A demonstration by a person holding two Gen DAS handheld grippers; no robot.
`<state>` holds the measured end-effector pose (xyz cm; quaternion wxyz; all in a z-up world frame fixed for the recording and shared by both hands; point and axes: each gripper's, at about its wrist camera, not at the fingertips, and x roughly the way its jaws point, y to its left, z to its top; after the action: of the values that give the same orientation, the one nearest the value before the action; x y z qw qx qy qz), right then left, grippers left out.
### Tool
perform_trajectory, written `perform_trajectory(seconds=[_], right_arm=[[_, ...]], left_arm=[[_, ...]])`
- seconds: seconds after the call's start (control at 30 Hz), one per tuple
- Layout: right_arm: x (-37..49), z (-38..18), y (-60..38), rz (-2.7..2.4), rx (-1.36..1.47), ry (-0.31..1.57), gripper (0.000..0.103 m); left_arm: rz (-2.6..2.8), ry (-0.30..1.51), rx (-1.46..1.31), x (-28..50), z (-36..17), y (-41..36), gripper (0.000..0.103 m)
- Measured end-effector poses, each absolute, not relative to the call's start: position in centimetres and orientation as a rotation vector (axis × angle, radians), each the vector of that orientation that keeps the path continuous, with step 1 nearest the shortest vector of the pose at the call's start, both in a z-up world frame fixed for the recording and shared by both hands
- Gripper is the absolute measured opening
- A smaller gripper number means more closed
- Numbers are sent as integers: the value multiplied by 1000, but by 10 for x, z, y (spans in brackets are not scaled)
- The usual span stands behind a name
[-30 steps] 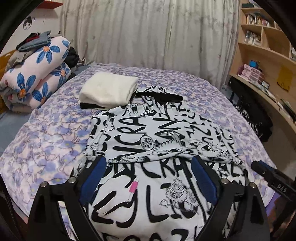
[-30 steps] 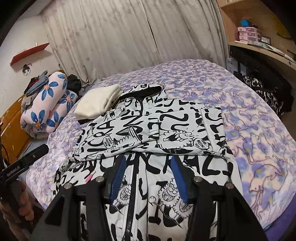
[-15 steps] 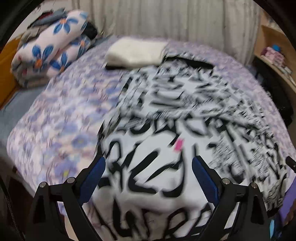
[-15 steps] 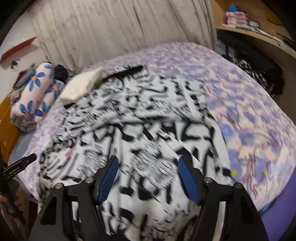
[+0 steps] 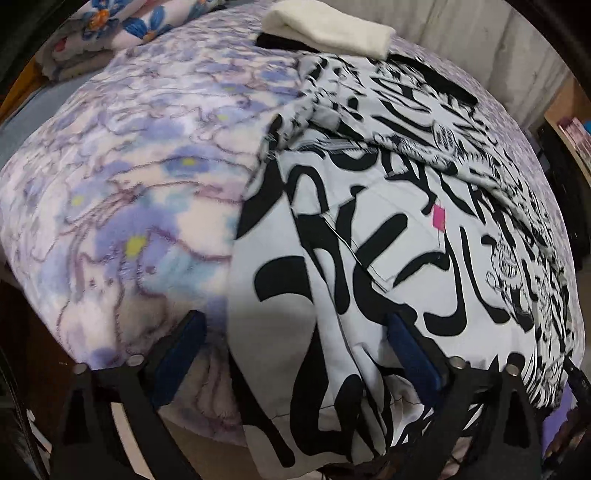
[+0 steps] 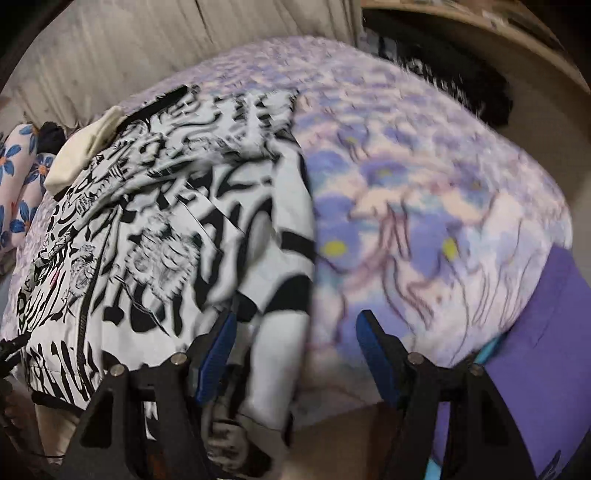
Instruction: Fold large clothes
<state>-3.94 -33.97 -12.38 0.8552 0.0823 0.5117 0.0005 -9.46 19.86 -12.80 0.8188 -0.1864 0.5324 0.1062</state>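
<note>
Both grippers have dropped toward the near edge of the bed since a second ago, and I now look steeply down where before I saw across the room. My left gripper [image 5: 291,339] has just been opening; its fingers stand spread wide astride the left bottom corner of the black-and-white printed jacket [image 5: 369,258], one blue pad over the floral blanket [image 5: 129,184], the other over the cloth, neither pressing. My right gripper [image 6: 295,336] has also widened and is spread at the jacket's right bottom corner, hem between the pads but not pinched. The jacket lies flat on the bed, sleeves folded across its chest, hem hanging over the near edge. Beyond it sits a cream folded garment [image 5: 328,29], then the flowered bedding roll [image 5: 110,26]. I judge the next step is to grip both hem corners for the bottom-up fold.
</note>
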Motion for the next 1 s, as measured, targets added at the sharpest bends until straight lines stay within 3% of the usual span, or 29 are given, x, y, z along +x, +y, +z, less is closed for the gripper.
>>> perform_trajectory(seconds=[0.23, 0.3, 0.47, 0.9, 0.97, 1.0], right_arm=[[-41, -129, -338, 94, 201, 1056, 67], [-43, -127, -333, 124, 164, 1060, 62], [-50, -124, -327, 239, 159, 1106, 32], [-34, -143, -324, 277, 211, 1143, 32], [-35, -142, -325, 285, 237, 1134, 18], [-35, -140, -326, 282, 241, 1133, 16]], left_arm=[[194, 1150, -414, -85, -135, 201, 102], [183, 1147, -423, -86, -135, 203, 102], [143, 1151, -405, -93, -132, 202, 102], [62, 1150, -407, -86, -145, 207, 103], [73, 1151, -383, -85, -141, 203, 95], [75, 1145, -369, -86, -137, 200, 81]])
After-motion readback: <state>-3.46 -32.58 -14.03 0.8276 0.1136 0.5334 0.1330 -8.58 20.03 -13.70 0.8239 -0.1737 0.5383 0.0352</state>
